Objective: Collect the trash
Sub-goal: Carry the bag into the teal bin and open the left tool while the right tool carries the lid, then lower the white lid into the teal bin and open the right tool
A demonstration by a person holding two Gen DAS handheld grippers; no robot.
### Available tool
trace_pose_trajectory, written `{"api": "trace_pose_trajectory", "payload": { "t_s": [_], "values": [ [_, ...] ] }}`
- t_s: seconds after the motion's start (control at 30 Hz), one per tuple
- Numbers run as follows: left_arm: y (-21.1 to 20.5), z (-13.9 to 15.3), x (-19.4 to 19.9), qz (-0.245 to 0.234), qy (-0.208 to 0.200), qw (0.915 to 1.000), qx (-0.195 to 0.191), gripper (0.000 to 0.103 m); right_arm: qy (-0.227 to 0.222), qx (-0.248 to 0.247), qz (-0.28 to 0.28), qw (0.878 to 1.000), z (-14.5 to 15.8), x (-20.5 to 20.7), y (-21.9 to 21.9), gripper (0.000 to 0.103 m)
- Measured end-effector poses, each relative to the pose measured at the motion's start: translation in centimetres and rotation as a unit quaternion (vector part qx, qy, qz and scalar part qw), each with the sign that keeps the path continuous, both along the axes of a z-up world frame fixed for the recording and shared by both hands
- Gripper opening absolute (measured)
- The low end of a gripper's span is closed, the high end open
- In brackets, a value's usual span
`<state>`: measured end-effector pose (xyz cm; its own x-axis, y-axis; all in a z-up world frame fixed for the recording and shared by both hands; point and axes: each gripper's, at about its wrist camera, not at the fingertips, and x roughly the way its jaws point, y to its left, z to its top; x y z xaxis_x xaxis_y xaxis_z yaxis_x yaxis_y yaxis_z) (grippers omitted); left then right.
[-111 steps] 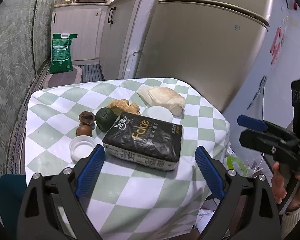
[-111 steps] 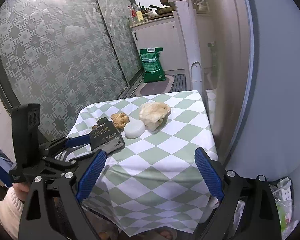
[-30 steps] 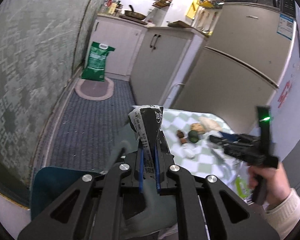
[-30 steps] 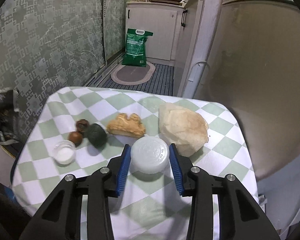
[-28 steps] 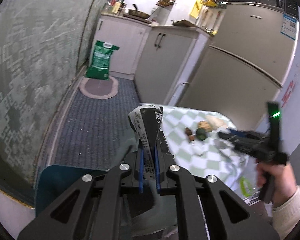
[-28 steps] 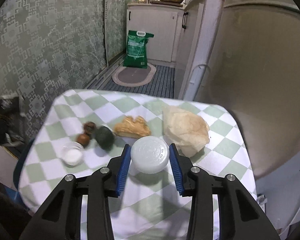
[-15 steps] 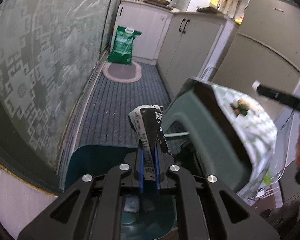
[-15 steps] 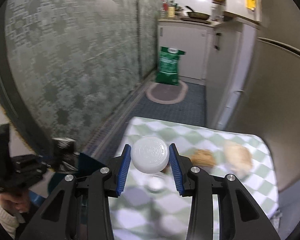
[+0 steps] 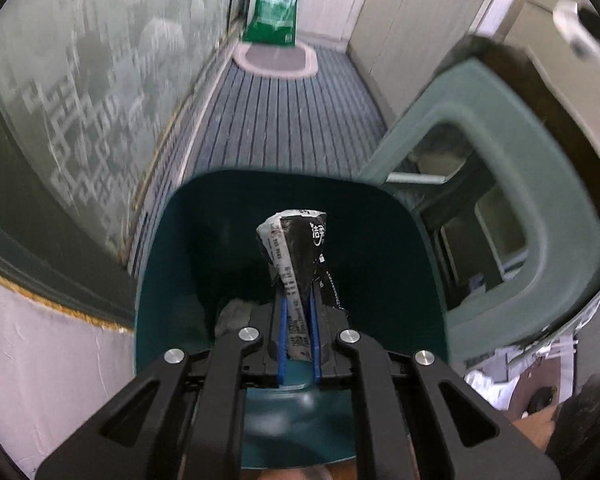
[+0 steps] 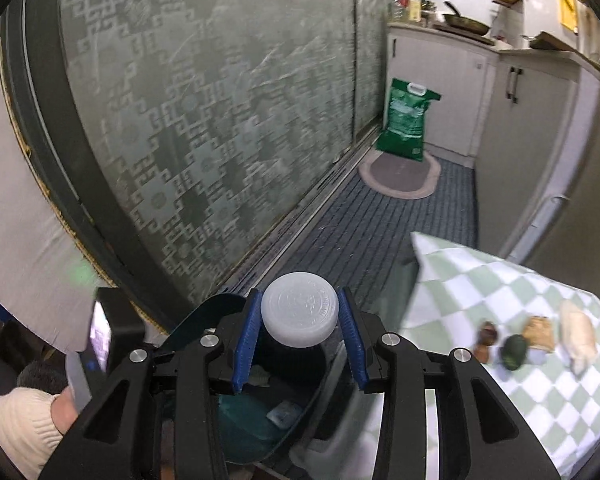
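Writing: the black snack wrapper (image 9: 298, 264) carries white Chinese characters near its top and fine print down its grey seam; none of it is legible. The white plastic lid (image 10: 299, 314) shows faint embossed marks, unreadable. The green sack (image 10: 410, 126) against the far cabinet has a white patch at its top, text too small to read.

Left gripper (image 9: 298, 344): pointed steeply downward over the dark teal bin (image 9: 172, 248), blue pads clamped tight on the lower end of the wrapper, which stands upright out of the jaws above the bin's mouth. A grey-green chair (image 9: 556, 216) stands just beside the bin at 3 o'clock.

Right gripper (image 10: 300, 344): tilted forward and down, pads closed on either side of the lid, held flat face toward the camera, above the bin (image 10: 204, 312).

Right wrist view only: the checked tablecloth (image 10: 480, 292) at 4 o'clock, bearing two brown round items (image 10: 486, 340), a dark green one (image 10: 515, 352), a tan crumpled piece (image 10: 542, 332) and a pale wad (image 10: 578, 334); a small bluish object (image 10: 284, 414) in the bin; the person's cream sleeve (image 10: 20, 428) at 8 o'clock.

Left wrist view only: the right gripper's white-capped tip (image 9: 578, 32) at 2 o'clock, blurred.
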<state>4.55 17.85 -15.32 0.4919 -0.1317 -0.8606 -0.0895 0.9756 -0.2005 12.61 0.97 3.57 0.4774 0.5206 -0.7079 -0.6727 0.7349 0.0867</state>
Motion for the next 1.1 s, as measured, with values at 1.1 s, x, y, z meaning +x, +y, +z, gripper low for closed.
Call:
{"api": "trace_pose_trajectory", "payload": {
  "t_s": [1.1],
  "values": [
    [3.4,6.4,-2.8,0.037,-0.115,0.9926,0.008,0.02,0.095,-0.123,0.05,0.987,-12.2,-1.3,7.3,0.039]
  ]
}}
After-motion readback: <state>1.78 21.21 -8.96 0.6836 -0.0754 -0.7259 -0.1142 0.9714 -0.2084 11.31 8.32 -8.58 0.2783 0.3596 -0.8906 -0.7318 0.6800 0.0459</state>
